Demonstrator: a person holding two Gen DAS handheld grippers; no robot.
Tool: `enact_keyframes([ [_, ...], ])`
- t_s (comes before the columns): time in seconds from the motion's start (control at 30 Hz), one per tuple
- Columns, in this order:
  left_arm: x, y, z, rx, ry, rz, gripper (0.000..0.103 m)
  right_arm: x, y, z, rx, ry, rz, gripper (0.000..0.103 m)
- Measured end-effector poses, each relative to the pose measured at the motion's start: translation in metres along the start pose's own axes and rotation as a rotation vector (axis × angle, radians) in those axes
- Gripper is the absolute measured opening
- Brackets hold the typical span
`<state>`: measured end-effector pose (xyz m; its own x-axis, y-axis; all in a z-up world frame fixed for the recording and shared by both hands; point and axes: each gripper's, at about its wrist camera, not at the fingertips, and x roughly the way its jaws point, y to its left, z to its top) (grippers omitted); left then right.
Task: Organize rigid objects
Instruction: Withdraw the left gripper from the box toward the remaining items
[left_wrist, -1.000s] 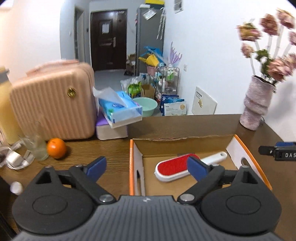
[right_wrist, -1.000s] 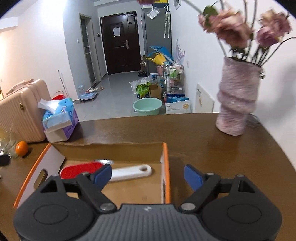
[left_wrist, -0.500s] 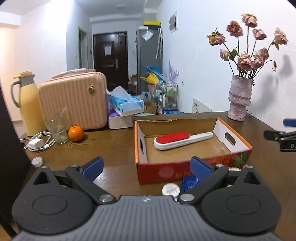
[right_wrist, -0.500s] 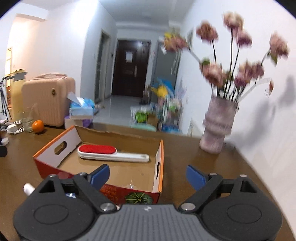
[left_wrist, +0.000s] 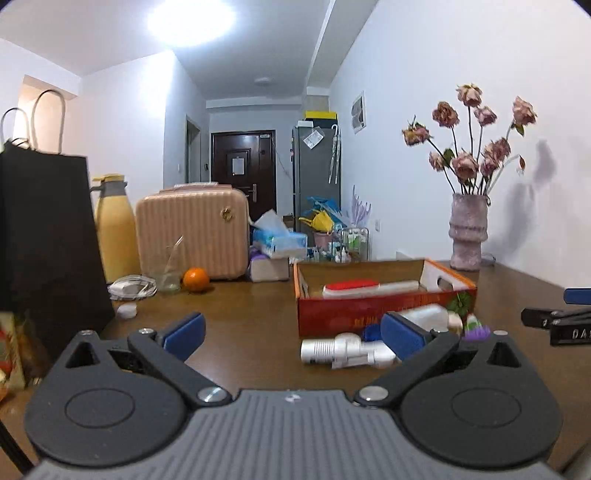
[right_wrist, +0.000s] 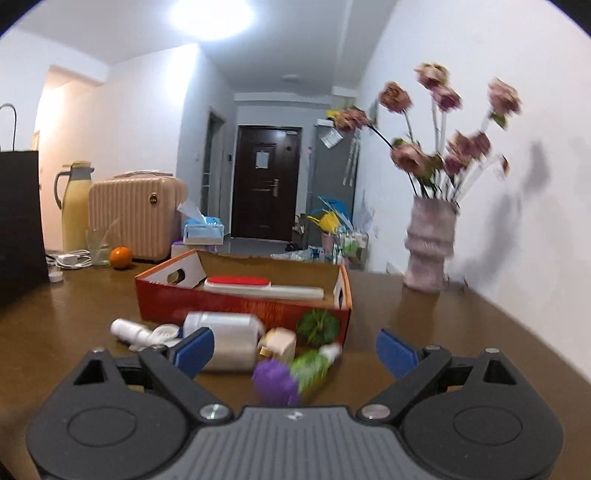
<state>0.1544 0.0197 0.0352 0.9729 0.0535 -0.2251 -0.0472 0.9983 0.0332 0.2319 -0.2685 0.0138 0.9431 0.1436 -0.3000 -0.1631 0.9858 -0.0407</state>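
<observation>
An orange cardboard box (left_wrist: 373, 316) (right_wrist: 236, 306) stands on the brown table with a red-and-white lint brush (left_wrist: 365, 288) (right_wrist: 255, 285) inside. In front of it lie a silver flashlight (left_wrist: 343, 350) (right_wrist: 133, 332), a white bottle (right_wrist: 225, 338) (left_wrist: 430, 314), a small beige block (right_wrist: 279, 343) and a purple-and-green toy (right_wrist: 291, 373) (left_wrist: 474, 330). My left gripper (left_wrist: 291, 332) is open and empty, just short of the flashlight. My right gripper (right_wrist: 295, 350) is open and empty, over the purple toy; it shows at the right edge of the left wrist view (left_wrist: 554, 317).
A black paper bag (left_wrist: 48, 236) stands at the left. A yellow jug (left_wrist: 114, 232), a pink case (left_wrist: 192, 232), tissue boxes (left_wrist: 277, 247), a glass (left_wrist: 166, 273), an orange (left_wrist: 196, 279) and a white cable (left_wrist: 131, 286) line the back left. A vase of dried roses (left_wrist: 467, 236) stands at the back right.
Both grippers have drawn back from above the box and dropped low, so the loose items in front of the box have come into view. Both stay open.
</observation>
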Motion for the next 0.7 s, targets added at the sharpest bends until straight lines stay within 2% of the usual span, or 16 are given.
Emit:
enact_keyframes([
  [0.2,-0.021,0.007,-0.027,-0.048,0.061,-0.045,0.103,-0.039,0.007,-0.045,0.113,0.036,-0.006,0.095],
  [0.33,-0.016,-0.001,-0.039,-0.011,0.086,-0.079,0.103,-0.057,0.013,-0.066,0.057,0.059,-0.056,0.095],
  [0.5,-0.007,-0.005,-0.053,-0.024,0.136,-0.09,0.103,-0.07,0.012,-0.071,0.019,0.075,-0.082,0.095],
  [0.7,0.006,-0.009,-0.058,-0.004,0.159,-0.108,0.103,-0.059,0.006,-0.069,0.032,0.091,-0.095,0.095],
])
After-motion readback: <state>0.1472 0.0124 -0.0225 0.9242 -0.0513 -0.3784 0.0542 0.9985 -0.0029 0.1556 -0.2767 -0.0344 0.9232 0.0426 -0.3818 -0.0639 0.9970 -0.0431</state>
